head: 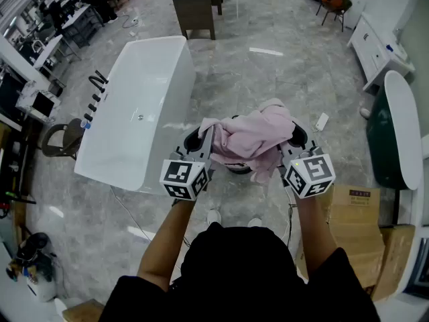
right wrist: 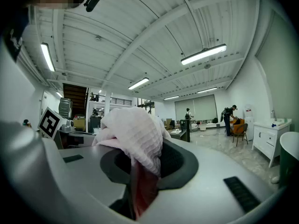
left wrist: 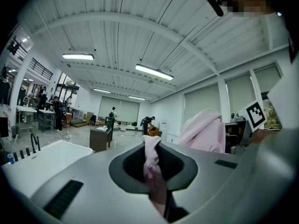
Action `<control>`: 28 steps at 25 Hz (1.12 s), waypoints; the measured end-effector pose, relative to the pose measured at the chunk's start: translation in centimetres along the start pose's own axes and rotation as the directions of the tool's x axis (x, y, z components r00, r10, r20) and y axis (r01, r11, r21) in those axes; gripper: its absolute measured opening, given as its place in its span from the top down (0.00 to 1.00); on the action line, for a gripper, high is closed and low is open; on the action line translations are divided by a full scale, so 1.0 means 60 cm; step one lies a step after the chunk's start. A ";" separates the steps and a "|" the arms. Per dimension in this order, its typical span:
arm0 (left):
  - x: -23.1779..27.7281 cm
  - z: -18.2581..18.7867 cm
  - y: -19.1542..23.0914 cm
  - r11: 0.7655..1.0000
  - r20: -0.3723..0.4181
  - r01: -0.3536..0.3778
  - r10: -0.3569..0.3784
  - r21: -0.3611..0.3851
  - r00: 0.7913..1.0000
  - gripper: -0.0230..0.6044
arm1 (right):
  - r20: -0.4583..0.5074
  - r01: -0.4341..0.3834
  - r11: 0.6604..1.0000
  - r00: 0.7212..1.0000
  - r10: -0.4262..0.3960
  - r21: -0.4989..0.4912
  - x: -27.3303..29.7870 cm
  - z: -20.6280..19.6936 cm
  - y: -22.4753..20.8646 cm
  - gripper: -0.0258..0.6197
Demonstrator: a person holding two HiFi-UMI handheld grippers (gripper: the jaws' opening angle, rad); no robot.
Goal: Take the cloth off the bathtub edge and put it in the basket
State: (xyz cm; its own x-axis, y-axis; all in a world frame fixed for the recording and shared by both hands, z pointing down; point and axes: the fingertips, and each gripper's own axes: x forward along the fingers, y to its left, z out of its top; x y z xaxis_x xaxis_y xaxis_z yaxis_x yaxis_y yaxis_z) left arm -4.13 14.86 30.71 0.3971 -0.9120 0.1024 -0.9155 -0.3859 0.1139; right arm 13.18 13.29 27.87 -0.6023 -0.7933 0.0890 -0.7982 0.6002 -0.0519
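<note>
Pinching one bunched end of the cloth point(head: 251, 139) each, the left gripper point(head: 205, 139) and right gripper point(head: 289, 146) hold it slung between them, with the basket point(head: 238, 169) just below. If one lets go early, the cloth could drape over the rim.

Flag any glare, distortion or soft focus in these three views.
Head view: evenly lit and sharp, with glare streaks on the glossy floor. Left gripper view: strong fisheye bend, dark corners, and the cloth blurs near the lens. Right gripper view: same bend, with the cloth soft and shadowed up close.
</note>
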 end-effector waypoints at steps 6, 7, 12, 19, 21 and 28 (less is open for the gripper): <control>0.013 -0.005 -0.012 1.000 -0.004 -0.017 0.017 0.009 1.000 0.91 | 0.009 -0.019 1.000 1.000 0.019 0.000 0.002 0.000 -0.013 0.80; 0.014 -0.004 -0.016 1.000 -0.004 -0.018 0.018 0.014 1.000 0.91 | 0.012 -0.024 1.000 1.000 0.024 0.003 0.001 0.001 -0.015 0.80; 0.018 -0.011 -0.032 0.999 -0.014 -0.030 0.031 0.023 0.999 0.91 | 0.032 -0.071 0.997 0.997 0.071 0.006 0.005 0.004 -0.017 0.80; 0.035 -0.025 -0.063 0.997 -0.045 -0.062 0.064 0.040 0.997 0.91 | 0.032 -0.144 0.989 0.989 0.144 0.015 0.015 0.002 -0.035 0.80; 0.040 -0.033 -0.073 0.997 -0.048 -0.069 0.072 0.045 0.996 0.91 | 0.031 -0.164 0.986 0.986 0.163 0.030 0.021 -0.001 -0.047 0.80; 0.076 -0.035 -0.037 0.998 -0.011 -0.062 0.062 -0.002 0.998 0.91 | 0.043 -0.183 0.983 0.982 0.182 0.024 0.091 0.022 -0.054 0.80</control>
State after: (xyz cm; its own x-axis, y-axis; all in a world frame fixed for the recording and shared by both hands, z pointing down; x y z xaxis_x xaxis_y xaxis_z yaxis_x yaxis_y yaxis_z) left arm -0.16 11.84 33.02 0.3401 -0.9327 0.1200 -0.9383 -0.3281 0.1090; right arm 12.49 6.87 27.24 -0.7374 -0.6746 0.0352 -0.6745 0.7326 -0.0911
